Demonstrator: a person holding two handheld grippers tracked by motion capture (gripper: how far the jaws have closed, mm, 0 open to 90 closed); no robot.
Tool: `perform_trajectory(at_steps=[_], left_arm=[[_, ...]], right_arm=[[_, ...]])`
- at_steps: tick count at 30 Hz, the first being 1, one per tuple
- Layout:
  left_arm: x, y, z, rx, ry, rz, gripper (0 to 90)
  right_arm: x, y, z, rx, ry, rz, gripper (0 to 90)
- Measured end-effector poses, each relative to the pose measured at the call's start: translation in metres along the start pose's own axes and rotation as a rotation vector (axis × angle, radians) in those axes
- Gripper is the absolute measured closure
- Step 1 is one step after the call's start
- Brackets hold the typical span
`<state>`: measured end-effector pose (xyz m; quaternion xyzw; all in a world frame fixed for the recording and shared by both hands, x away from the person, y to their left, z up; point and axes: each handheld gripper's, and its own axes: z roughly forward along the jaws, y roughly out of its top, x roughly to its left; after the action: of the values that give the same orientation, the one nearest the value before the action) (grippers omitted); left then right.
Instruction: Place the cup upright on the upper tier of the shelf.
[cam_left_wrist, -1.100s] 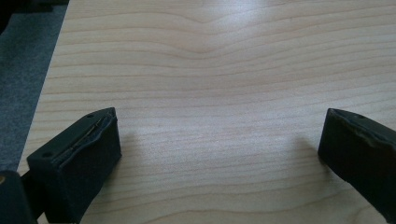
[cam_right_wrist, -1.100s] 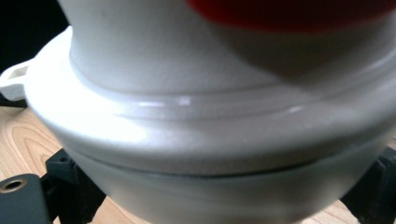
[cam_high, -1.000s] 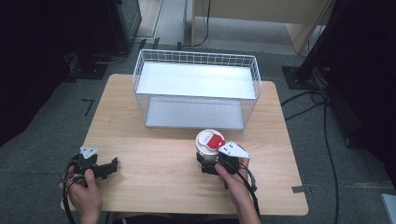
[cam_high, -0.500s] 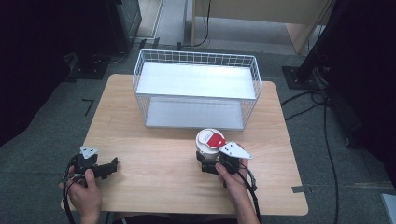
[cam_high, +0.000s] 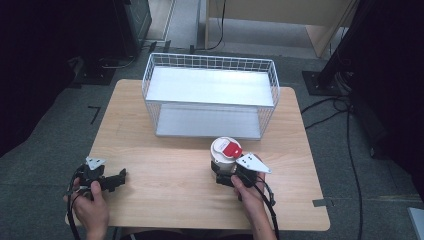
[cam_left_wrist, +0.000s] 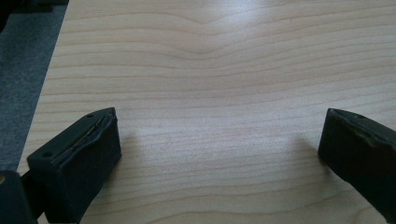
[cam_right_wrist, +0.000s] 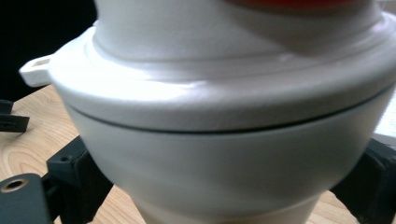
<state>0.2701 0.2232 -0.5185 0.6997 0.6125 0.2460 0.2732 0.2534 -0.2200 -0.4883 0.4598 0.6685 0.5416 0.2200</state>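
A white lidded container (cam_high: 225, 151) with a red label on its lid stands on the wooden table (cam_high: 170, 195), just in front of the wire basket. My right gripper (cam_high: 223, 169) has its jaws closed against the container's lower sides; in the right gripper view the container (cam_right_wrist: 224, 116) looms close between the two black jaws of that gripper (cam_right_wrist: 224, 186). My left gripper (cam_high: 119, 178) rests at the table's front left, jaws pointing right. Its own view shows the left gripper (cam_left_wrist: 219, 149) open wide with bare wood between the jaws.
A white wire basket (cam_high: 210, 61) with a pale flat bottom stands on the far half of the table. Grey carpet surrounds the table, with cables on the floor to the right and dark equipment at the back left.
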Motion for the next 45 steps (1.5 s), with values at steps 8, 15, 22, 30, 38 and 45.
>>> perform_trajectory(at_steps=[8, 15, 22, 30, 38, 45], left_arm=[[0.000, 0.000, 0.000, 0.000, 0.000, 0.000, 0.0], [0.000, 0.000, 0.000, 0.000, 0.000, 0.000, 0.0], [0.000, 0.000, 0.000, -0.001, 0.000, 0.000, 0.0], [0.000, 0.000, 0.000, -0.001, 0.000, 0.000, 0.0], [0.000, 0.000, 0.000, -0.001, 0.000, 0.000, 0.0], [0.000, 0.000, 0.000, -0.001, 0.001, 0.000, 0.0]], right_arm=[[0.005, -0.005, 0.008, 0.005, 0.029, -0.014, 0.0], [0.008, -0.006, 0.008, -0.037, 0.002, -0.070, 6.0], [0.006, -0.001, 0.003, -0.048, -0.014, 0.000, 7.2], [0.010, 0.019, -0.007, -0.060, -0.030, -0.007, 7.5], [0.020, 0.051, -0.013, -0.150, -0.055, -0.041, 7.6], [0.023, 0.076, -0.014, -0.237, -0.093, -0.053, 7.8]])
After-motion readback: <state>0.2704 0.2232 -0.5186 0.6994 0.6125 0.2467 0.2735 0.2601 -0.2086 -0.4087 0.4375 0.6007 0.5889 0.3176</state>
